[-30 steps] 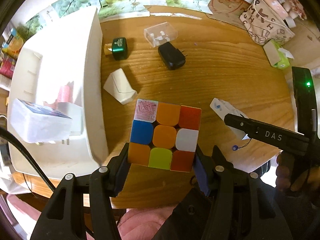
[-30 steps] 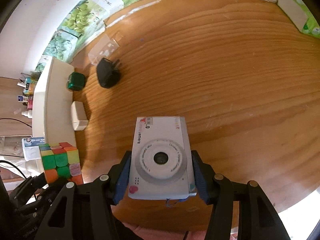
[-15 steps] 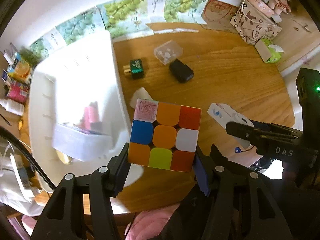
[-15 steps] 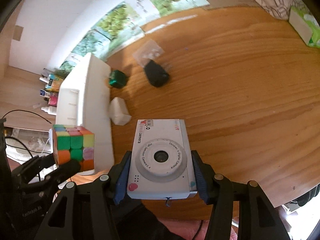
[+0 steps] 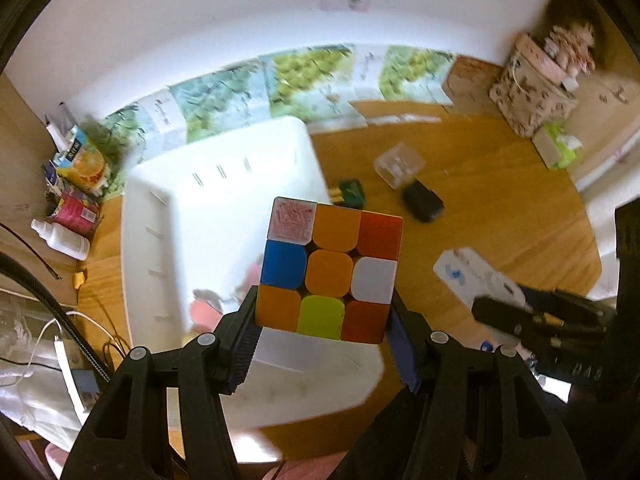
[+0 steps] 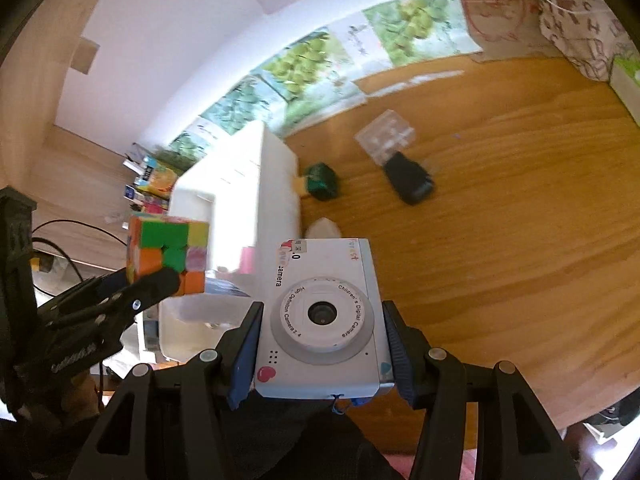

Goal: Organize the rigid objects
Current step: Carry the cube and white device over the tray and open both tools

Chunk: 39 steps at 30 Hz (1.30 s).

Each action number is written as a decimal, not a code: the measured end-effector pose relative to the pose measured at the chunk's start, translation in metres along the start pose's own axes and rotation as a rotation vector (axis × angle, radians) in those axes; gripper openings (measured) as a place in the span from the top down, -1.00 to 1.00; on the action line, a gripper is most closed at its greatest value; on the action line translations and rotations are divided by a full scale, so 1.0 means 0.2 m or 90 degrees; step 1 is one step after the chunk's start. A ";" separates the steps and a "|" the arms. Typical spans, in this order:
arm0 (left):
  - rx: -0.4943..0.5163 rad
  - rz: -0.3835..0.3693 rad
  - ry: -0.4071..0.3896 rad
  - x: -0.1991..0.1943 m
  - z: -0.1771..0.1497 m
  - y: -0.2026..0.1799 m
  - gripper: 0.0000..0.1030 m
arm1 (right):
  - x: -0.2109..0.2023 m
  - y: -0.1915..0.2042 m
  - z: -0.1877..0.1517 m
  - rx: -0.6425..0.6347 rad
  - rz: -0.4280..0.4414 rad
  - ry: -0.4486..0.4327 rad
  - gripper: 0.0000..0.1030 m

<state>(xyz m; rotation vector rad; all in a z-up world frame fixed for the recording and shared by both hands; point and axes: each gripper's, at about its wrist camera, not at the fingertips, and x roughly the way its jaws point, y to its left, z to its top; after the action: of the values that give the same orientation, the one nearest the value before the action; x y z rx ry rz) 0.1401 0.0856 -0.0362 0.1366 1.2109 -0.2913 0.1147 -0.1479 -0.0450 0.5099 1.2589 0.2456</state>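
My left gripper point(image 5: 326, 342) is shut on a multicoloured puzzle cube point(image 5: 330, 270) and holds it in the air above the white storage bin point(image 5: 208, 216). The cube also shows in the right wrist view point(image 6: 168, 254), held over the bin point(image 6: 276, 184). My right gripper point(image 6: 320, 354) is shut on a white children's digital camera point(image 6: 320, 316), raised above the wooden table point(image 6: 500, 220) beside the bin. The camera shows at the right of the left wrist view point(image 5: 472, 276).
On the table lie a green box point(image 6: 322, 180), a black charger point(image 6: 408, 178), a clear plastic case point(image 6: 386, 136) and a white block point(image 6: 324, 228). A patterned bag point(image 5: 532, 88) and tissue pack point(image 5: 558, 146) stand far right. Bottles and cartons point(image 5: 72, 200) stand left of the bin.
Both grippers have risen and tilted up, each keeping its object. The cube has moved left from above the table to above the bin. The camera has moved toward the bin.
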 end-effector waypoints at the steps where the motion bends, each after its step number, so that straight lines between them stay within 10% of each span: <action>1: -0.002 0.003 -0.008 0.00 0.01 0.03 -0.19 | 0.02 0.03 0.00 -0.004 0.003 -0.004 -0.10; 20: -0.040 0.027 -0.174 0.00 -0.15 0.43 -0.15 | 0.39 0.47 0.02 -0.124 0.056 -0.006 -0.11; 39: -0.190 0.081 -0.145 0.03 -0.22 0.75 -0.16 | 0.63 0.59 0.11 -0.161 0.093 -0.030 -0.18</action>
<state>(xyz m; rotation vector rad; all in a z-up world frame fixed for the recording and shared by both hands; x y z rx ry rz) 0.1468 0.2387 -0.0646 -0.0776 1.0017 -0.0112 0.1855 0.0051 -0.0868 0.3869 1.1266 0.5064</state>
